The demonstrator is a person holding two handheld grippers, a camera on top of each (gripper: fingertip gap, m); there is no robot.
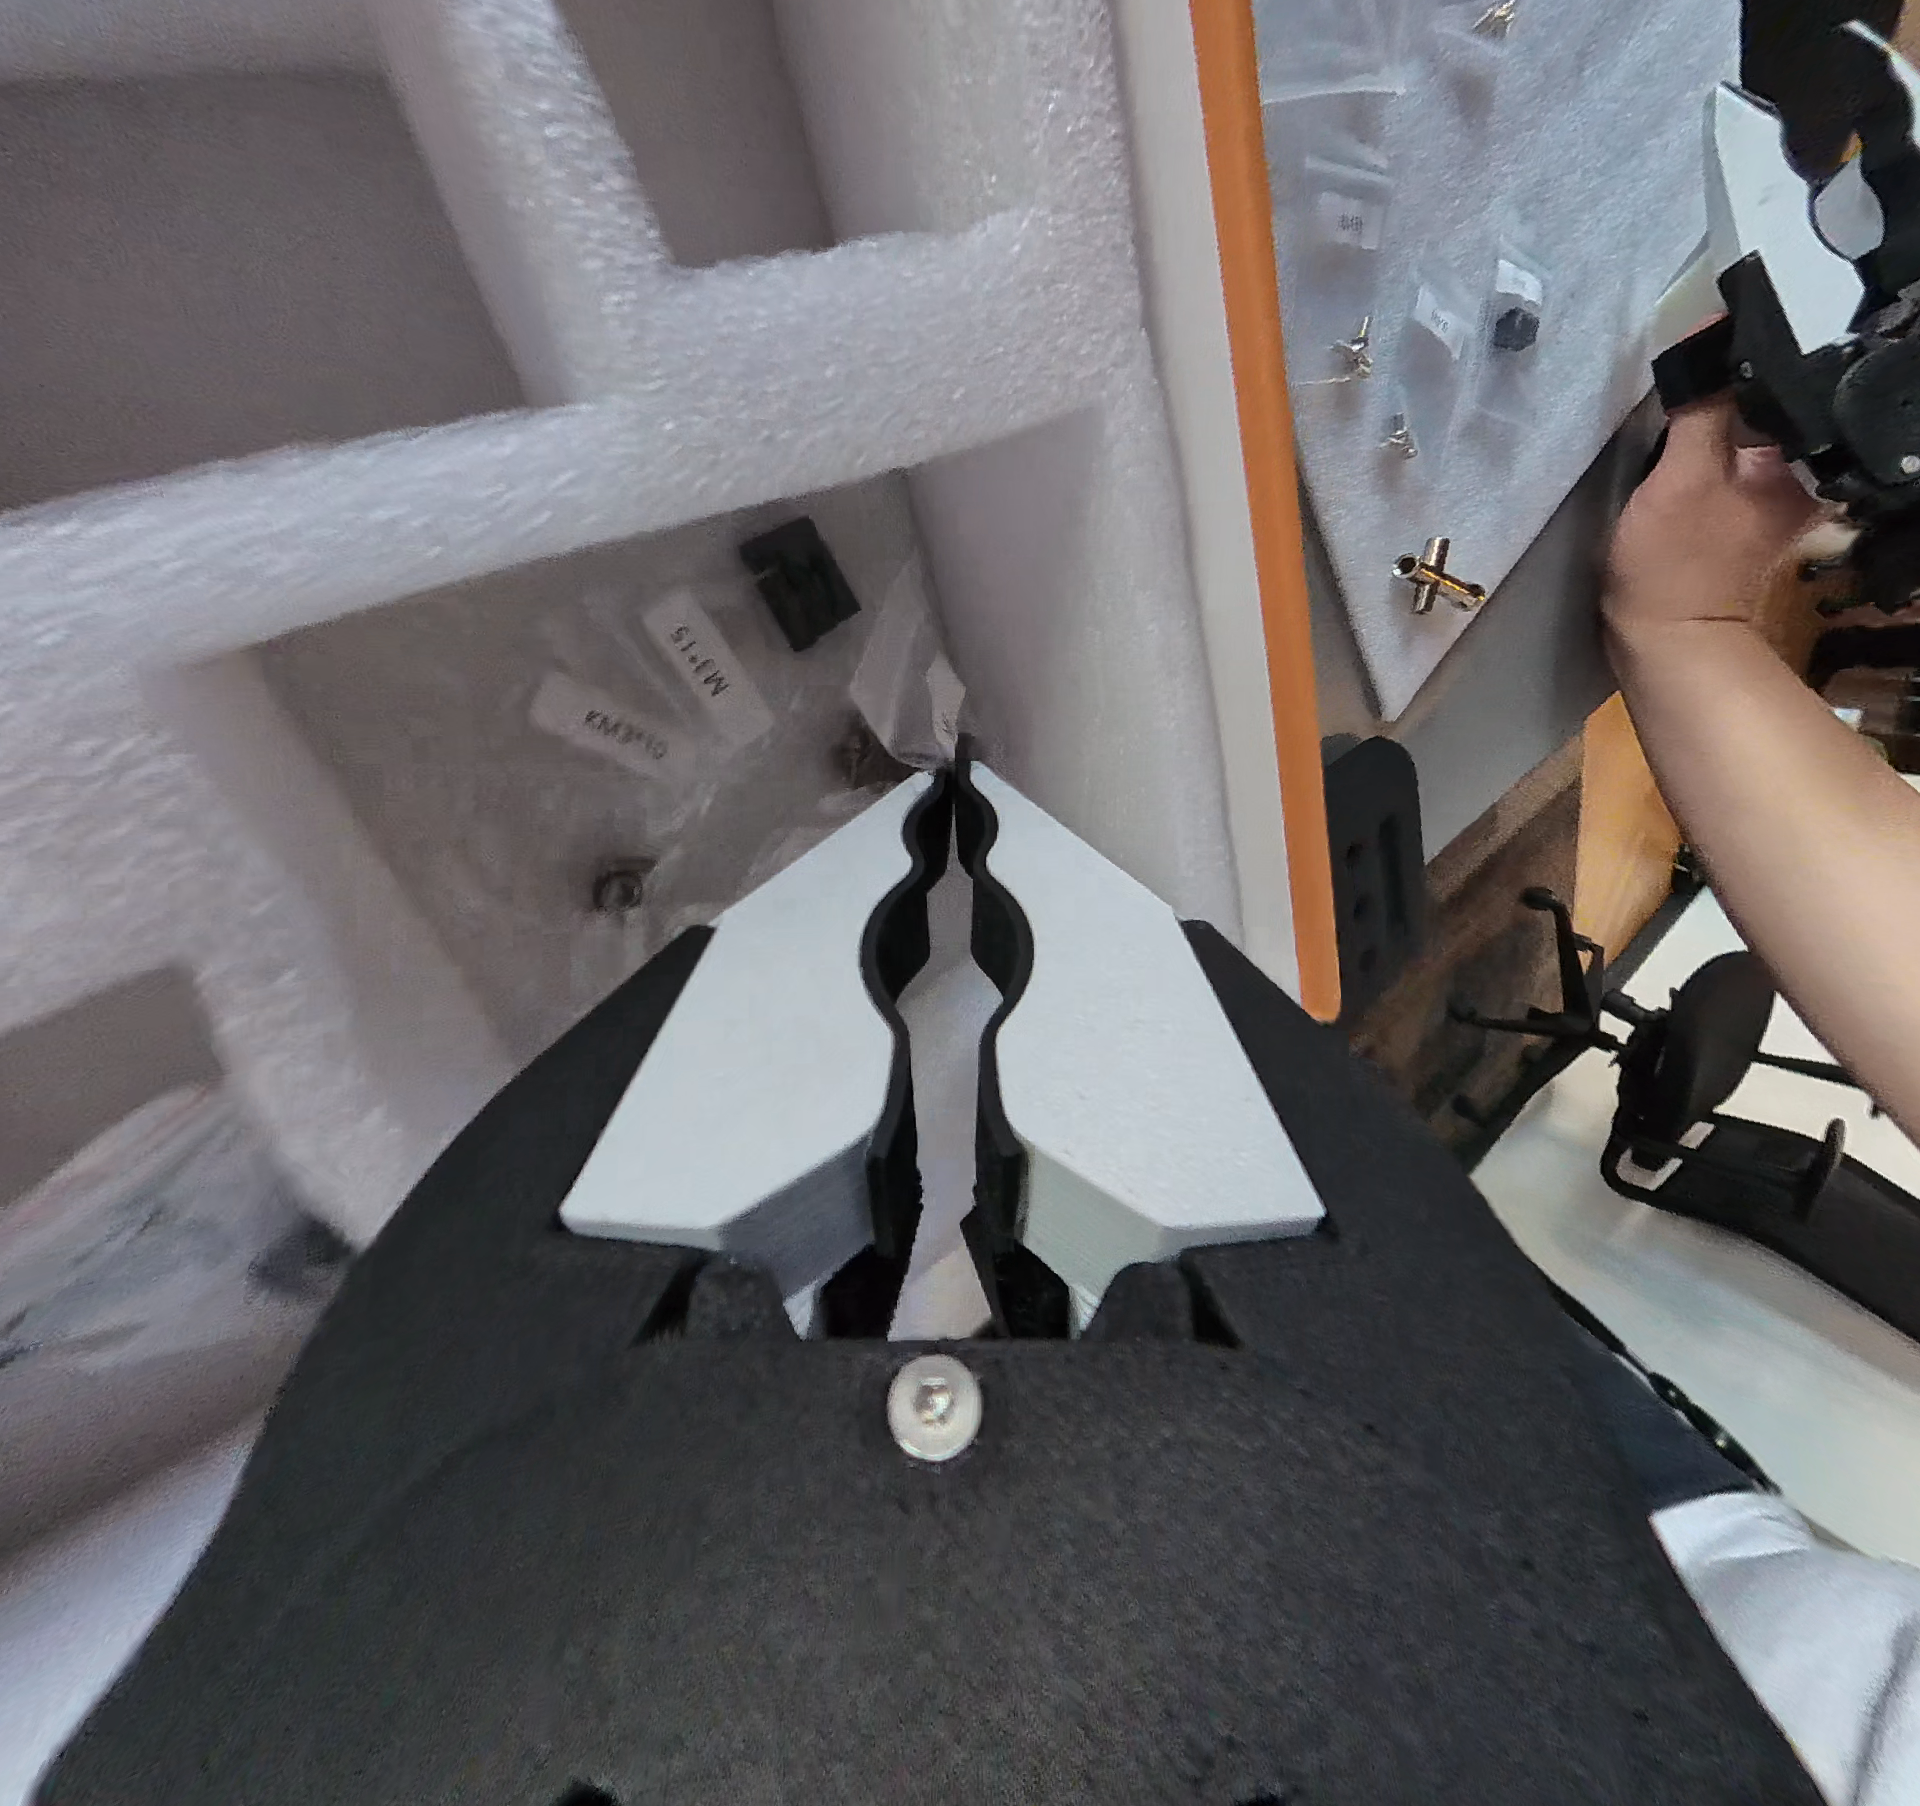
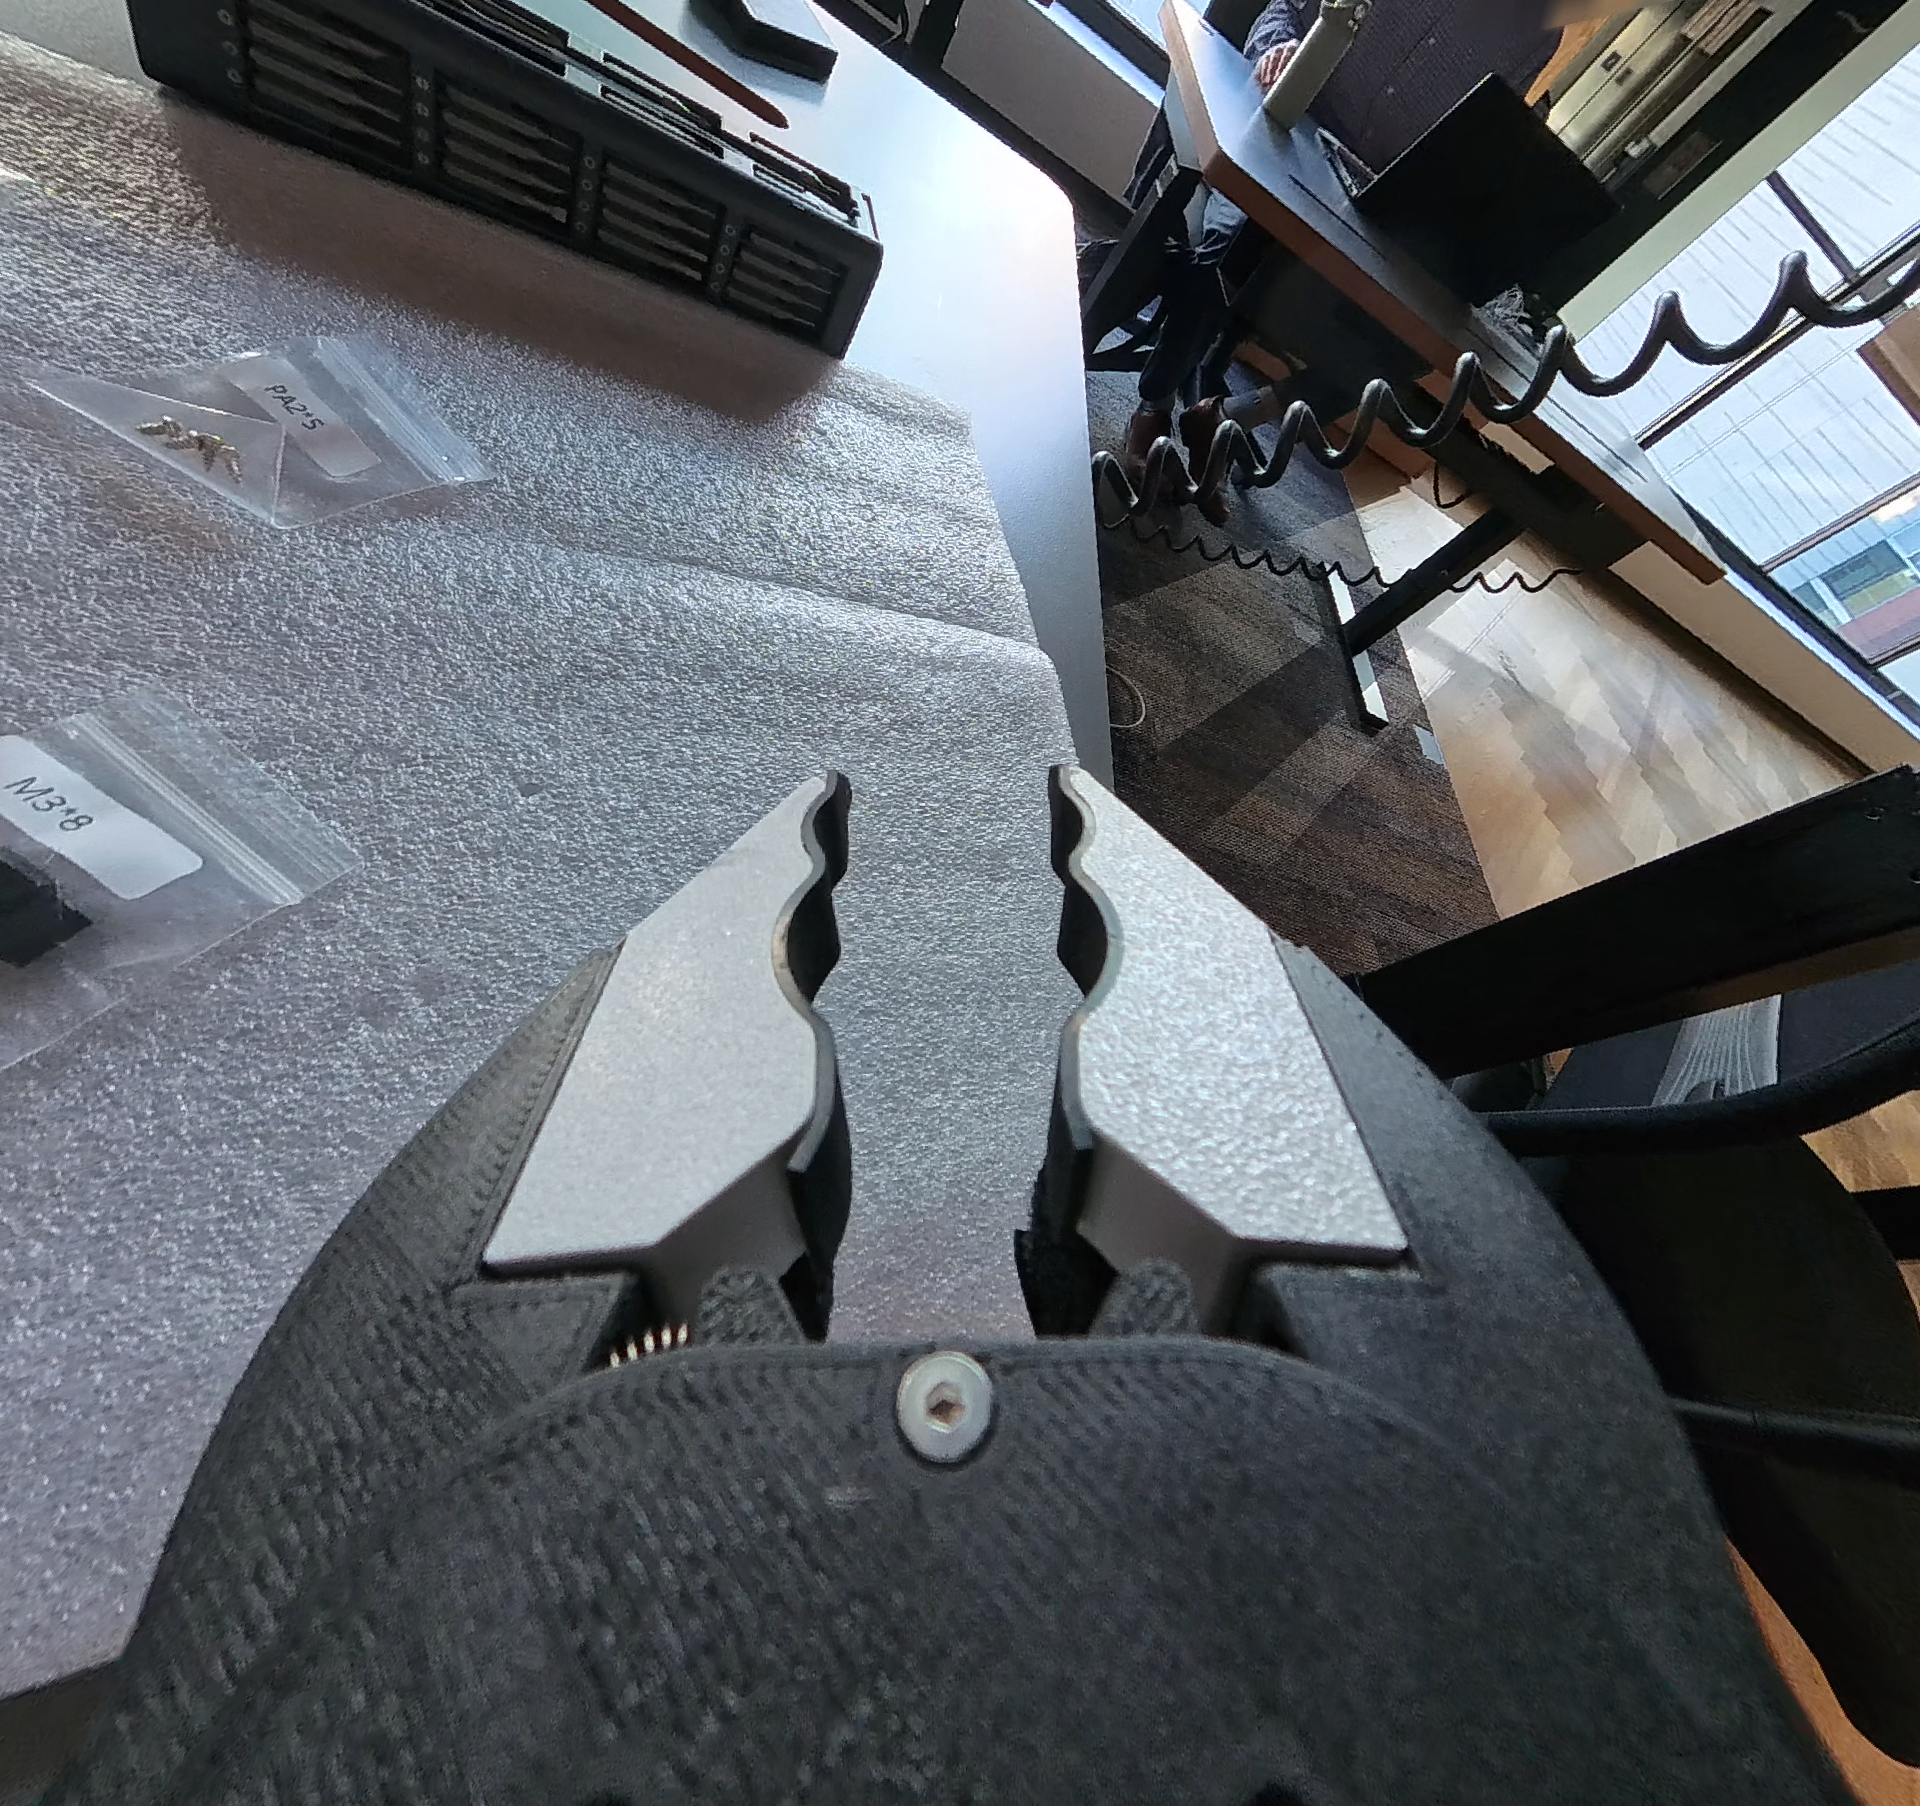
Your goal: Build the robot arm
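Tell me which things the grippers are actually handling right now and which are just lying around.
Handled:
- left gripper: fingers shut on a corner of the clear plastic bag in the white foam tray
- right gripper: open, empty, over the foam sheet

Lying about:
- bag of screws
- bag with a black part
- black slotted case
- coiled cable

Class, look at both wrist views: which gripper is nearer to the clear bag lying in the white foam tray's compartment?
Left. The left gripper is shut on a corner of the clear bag inside the foam tray. The right gripper hangs open over the foam sheet, apart from the tray.
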